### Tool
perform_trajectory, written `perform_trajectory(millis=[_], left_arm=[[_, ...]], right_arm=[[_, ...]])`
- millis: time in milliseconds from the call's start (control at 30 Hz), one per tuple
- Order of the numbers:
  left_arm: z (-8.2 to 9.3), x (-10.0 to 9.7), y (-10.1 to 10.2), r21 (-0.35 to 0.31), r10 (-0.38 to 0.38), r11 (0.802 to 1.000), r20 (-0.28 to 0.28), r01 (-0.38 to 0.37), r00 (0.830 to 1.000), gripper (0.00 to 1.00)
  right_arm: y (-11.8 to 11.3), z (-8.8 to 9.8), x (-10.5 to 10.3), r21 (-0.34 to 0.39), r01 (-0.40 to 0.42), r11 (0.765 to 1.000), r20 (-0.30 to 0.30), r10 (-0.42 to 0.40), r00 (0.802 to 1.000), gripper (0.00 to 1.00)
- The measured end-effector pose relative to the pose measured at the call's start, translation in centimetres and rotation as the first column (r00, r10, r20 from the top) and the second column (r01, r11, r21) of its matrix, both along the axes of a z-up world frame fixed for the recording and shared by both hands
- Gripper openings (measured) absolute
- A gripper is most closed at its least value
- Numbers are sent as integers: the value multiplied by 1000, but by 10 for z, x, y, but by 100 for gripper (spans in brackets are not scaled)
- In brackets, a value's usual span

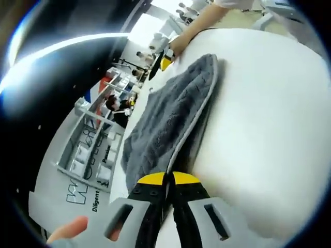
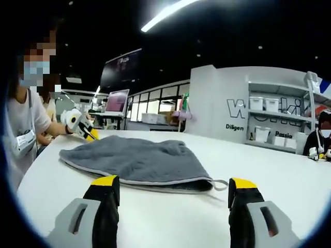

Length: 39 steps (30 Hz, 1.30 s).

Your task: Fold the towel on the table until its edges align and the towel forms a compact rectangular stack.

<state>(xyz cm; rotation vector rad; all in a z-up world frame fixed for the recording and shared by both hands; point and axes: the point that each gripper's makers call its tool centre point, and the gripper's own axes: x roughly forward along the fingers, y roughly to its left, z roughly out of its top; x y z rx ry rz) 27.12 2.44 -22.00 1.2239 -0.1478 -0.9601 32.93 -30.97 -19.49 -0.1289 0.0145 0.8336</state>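
Grey towel point(image 2: 137, 160) lies folded on the white bench point(image 2: 289, 175). Left hand-held gripper point(image 1: 166, 181) is clamped on its near hem; right hand-held gripper point(image 2: 173, 192) stands open before it. Shelving point(image 2: 282, 119) stands behind.

Readable text sits on the white wall panel point(image 2: 222, 108) beside the shelf unit point(image 2: 279, 116). In the right gripper view, large dark letters "wo" then "ki" run along it, the middle cut off by the shelf unit. Below them, left of the shelf unit, smaller "Diligen"; right of that, between shelf posts, "Passia", partly hidden. In the left gripper view the same wall panel point(image 1: 62, 181) shows "Diligent" tilted, under a large "W" stroke. Other marks are too blurred to read.
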Motion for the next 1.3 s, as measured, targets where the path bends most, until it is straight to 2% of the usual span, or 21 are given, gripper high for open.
perform_trajectory(millis=[133, 433, 700, 767, 933, 1033, 1100, 1133, 1167, 1267, 1300], left_arm=[[1, -5, 1, -6, -8, 1000, -31, 8, 999, 3], [-10, -6, 6, -4, 10, 1000, -127, -11, 992, 3], [-11, -5, 7, -57, 14, 998, -207, -27, 978, 6], [-10, -7, 6, -101, 5, 994, -262, -32, 965, 8], [-2, -7, 12, -213, -9, 974, -396, -82, 918, 24], [12, -2, 16, -335, -51, 934, -472, -125, 880, 25], [22, 0, 20, -412, -91, 898, -516, -153, 852, 29], [26, 1, 21, -436, -109, 886, -527, -158, 843, 31], [33, 3, 25, -480, -139, 860, -547, -173, 825, 32], [48, 12, 40, -574, -196, 786, -583, -229, 789, 38], [51, 14, 43, -596, -210, 766, -584, -239, 784, 41]], right_arm=[[-1, 0, 1, 1, 3, 1000, -1, -3, 1000, 88], [-2, 0, 1, 2, 11, 1000, -2, -11, 1000, 88], [-2, 0, 1, 4, 11, 1000, -3, -11, 1000, 88], [-2, 0, 1, 6, 11, 1000, -3, -11, 1000, 88], [-4, 1, 2, 10, 13, 1000, -3, -13, 1000, 88], [-5, 1, 2, 16, 15, 1000, -4, -15, 1000, 88], [-6, 2, 3, 20, 17, 1000, -3, -17, 1000, 88], [-7, 2, 3, 22, 18, 1000, -3, -18, 1000, 88], [-7, 2, 3, 22, 19, 1000, -3, -19, 1000, 88], [-7, 2, 3, 24, 22, 999, -4, -22, 1000, 88], [-7, 2, 3, 25, 23, 999, -4, -23, 1000, 88]])
